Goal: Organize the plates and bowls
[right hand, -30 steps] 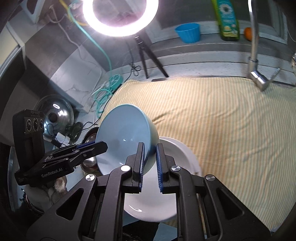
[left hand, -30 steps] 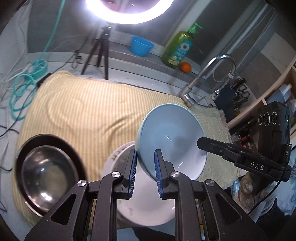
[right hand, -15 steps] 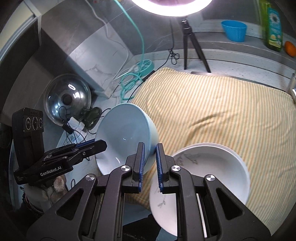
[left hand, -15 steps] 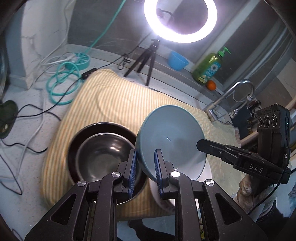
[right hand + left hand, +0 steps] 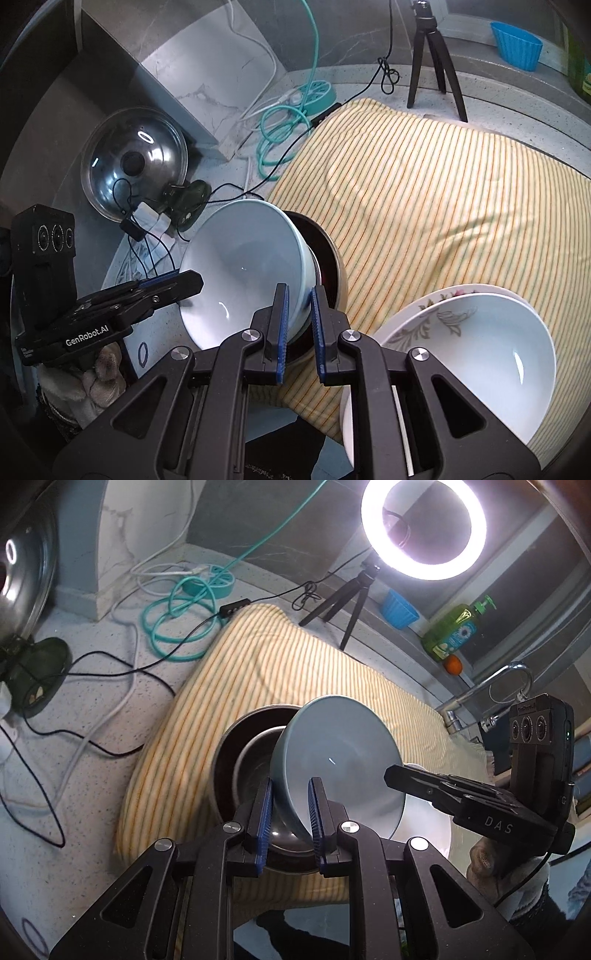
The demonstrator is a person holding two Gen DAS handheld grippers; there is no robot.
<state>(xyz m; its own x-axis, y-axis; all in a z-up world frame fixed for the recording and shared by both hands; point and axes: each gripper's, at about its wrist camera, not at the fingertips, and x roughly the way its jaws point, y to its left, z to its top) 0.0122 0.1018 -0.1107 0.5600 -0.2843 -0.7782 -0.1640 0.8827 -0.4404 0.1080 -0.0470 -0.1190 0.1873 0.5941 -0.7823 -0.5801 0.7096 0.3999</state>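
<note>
A pale blue bowl is gripped by both tools at once and held tilted above a steel bowl that is nested in a dark brown bowl. The left tool is nearly closed, with its blue pads clamped on the near rim of the blue bowl, one pad inside and one outside. The right tool is likewise nearly closed and is pinched on the opposite rim of the same bowl. In the left wrist view the right tool is seen reaching in from the right, its tip laid over the bowl's edge; in the right wrist view the left tool is seen coming in from the left. The dark bowl is set on a yellow striped cloth spread over the speckled counter. To the right, a white bowl is stacked on a floral plate at the cloth's near edge. A lit ring light on a small tripod is placed behind the cloth.
</note>
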